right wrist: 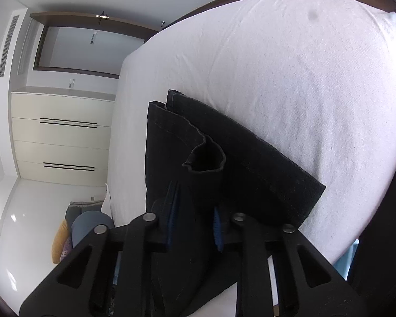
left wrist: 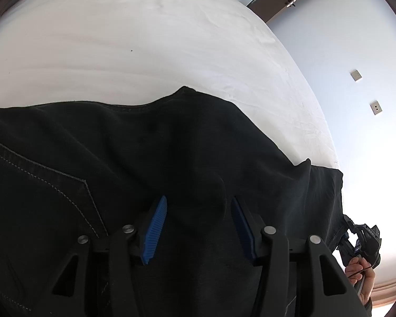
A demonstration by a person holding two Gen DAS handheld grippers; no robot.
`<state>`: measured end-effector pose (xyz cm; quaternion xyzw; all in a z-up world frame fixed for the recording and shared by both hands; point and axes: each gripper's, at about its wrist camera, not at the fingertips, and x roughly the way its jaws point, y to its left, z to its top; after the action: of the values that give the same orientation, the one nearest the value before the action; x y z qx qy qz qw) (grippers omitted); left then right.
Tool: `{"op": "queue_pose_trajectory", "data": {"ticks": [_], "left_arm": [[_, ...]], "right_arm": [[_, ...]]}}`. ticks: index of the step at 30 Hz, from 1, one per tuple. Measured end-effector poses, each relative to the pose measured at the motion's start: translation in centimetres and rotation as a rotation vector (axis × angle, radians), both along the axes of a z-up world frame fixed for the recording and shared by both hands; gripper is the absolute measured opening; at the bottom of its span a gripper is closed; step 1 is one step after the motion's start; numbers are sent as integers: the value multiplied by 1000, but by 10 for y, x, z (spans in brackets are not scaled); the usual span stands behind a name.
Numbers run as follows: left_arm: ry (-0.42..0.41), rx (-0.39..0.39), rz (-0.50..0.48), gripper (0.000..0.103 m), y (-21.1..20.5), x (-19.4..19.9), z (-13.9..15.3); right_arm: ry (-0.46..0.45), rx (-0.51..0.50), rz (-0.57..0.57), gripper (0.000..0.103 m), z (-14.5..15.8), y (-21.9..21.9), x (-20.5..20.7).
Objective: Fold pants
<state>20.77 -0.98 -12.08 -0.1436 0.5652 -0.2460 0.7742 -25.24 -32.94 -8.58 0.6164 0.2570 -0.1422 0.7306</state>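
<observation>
Closest in the left wrist view, the left gripper (left wrist: 199, 206) hangs over black pants (left wrist: 145, 158), its blue ribbed pads (left wrist: 155, 228) spread apart with dark cloth lying under the gap and neither pad pressing on it. A stitched pocket seam (left wrist: 52, 182) runs across the fabric just beside the near pad. At the lower right edge of that view a person's hand (left wrist: 361, 274) grips the other tool's handle.

In the right wrist view, the right gripper (right wrist: 195, 211) has its pads drawn in on a raised fold of a pant leg (right wrist: 203, 182), the cloth pinched between them; the hem opening (right wrist: 204, 159) gapes just past the fingertips. The second leg (right wrist: 250, 153) lies flat beside it, nearer the middle of the bed.

The pants lie along the near edge of the bed, on its white sheet (right wrist: 290, 66), which stretches bare to the far side. Beyond the bed's far corner stand a cream wardrobe (right wrist: 63, 137), a wood-framed doorway (right wrist: 79, 50), and cushions (right wrist: 63, 237) on the floor.
</observation>
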Motion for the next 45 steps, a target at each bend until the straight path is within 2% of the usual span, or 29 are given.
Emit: {"op": "queue_pose_trajectory", "data": {"ticks": [1, 2, 4, 9, 16, 22, 27, 30, 33, 34, 35, 36, 38, 40, 43, 45], "left_arm": [[1, 3, 1, 55, -1, 0, 0], [1, 4, 1, 56, -2, -1, 1], [-2, 5, -1, 62, -4, -2, 3], [-29, 35, -15, 69, -10, -6, 6], [-33, 23, -4, 71, -7, -8, 6], [-47, 36, -19, 72, -7, -9, 3], [-67, 10, -32, 72, -2, -11, 0], [-77, -9, -32, 72, 2, -14, -1], [-86, -29, -32, 72, 5, -15, -2], [-89, -32, -32, 72, 5, -15, -2], [-93, -32, -32, 72, 4, -16, -2], [-96, -30, -32, 72, 4, -16, -1], [-99, -26, -27, 72, 3, -17, -1], [-102, -23, -25, 73, 3, -18, -1], [-105, -19, -19, 73, 3, -20, 0], [-105, -21, -14, 73, 3, -22, 0]], "right_arm": [[18, -12, -4, 5, 0, 0, 1], [31, -18, -12, 4, -1, 0, 1], [41, -33, -21, 3, 1, 0, -7], [60, -45, -34, 2, -1, 2, -19], [71, -50, -69, 2, -3, -1, -29], [83, -55, -43, 2, -10, -3, -29], [38, 13, -27, 3, -19, -9, -31], [54, 6, -12, 10, -10, -10, -36], [113, -102, -33, 29, 14, -13, -53], [144, -129, -50, 58, 21, -15, -58], [163, -149, -78, 73, 28, -18, -66], [156, -161, -119, 73, 37, -21, -74], [129, -201, -129, 73, 54, -24, -78], [107, -266, -67, 73, 74, -20, -64], [81, -359, 87, 73, 92, 1, -13], [62, -343, 173, 71, 87, 13, 19]]}}
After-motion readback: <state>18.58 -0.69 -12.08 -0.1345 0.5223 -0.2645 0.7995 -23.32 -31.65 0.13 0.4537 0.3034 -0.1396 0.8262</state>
